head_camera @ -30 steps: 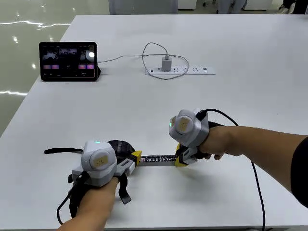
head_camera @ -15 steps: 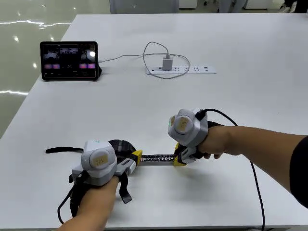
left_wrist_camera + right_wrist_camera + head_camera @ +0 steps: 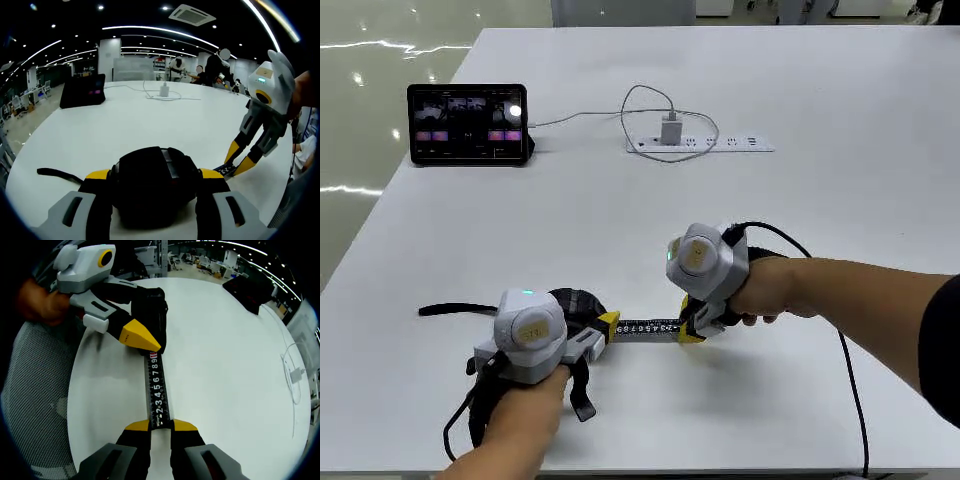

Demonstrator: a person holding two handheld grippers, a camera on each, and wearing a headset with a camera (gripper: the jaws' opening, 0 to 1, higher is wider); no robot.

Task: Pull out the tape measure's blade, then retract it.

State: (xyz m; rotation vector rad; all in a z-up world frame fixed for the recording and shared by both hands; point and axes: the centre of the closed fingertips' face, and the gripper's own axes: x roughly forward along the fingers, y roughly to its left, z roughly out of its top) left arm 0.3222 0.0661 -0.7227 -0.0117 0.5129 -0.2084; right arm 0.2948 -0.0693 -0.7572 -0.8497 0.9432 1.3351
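the left gripper sits low at the near left of the white table, its jaws closed around the black case of the tape measure. in the left gripper view the case bulges between the two yellow-tipped jaws, one tip showing on each side of it, and the case rests on the table top. a black strap lies flat on the table to the left of the case; whether it joins the case i cannot tell.

the blade runs out of the case to the right, flat along the table, a short stretch of it drawn out (the printed figures read up to about nine in the right gripper view). the right gripper has its jaws pinched nearly together on the free end of the blade, the yellow tips meeting over the strip with only the strip's thickness between them. in the head view this gripper stands to the right of the case, tilted down toward the table, with a hand wrapped around its back and a black lead trailing off toward the near edge.

at the far side of the table, well apart from the work, a tablet stands with its screen lit, and a white power strip holds a charger whose cable loops across to the tablet.
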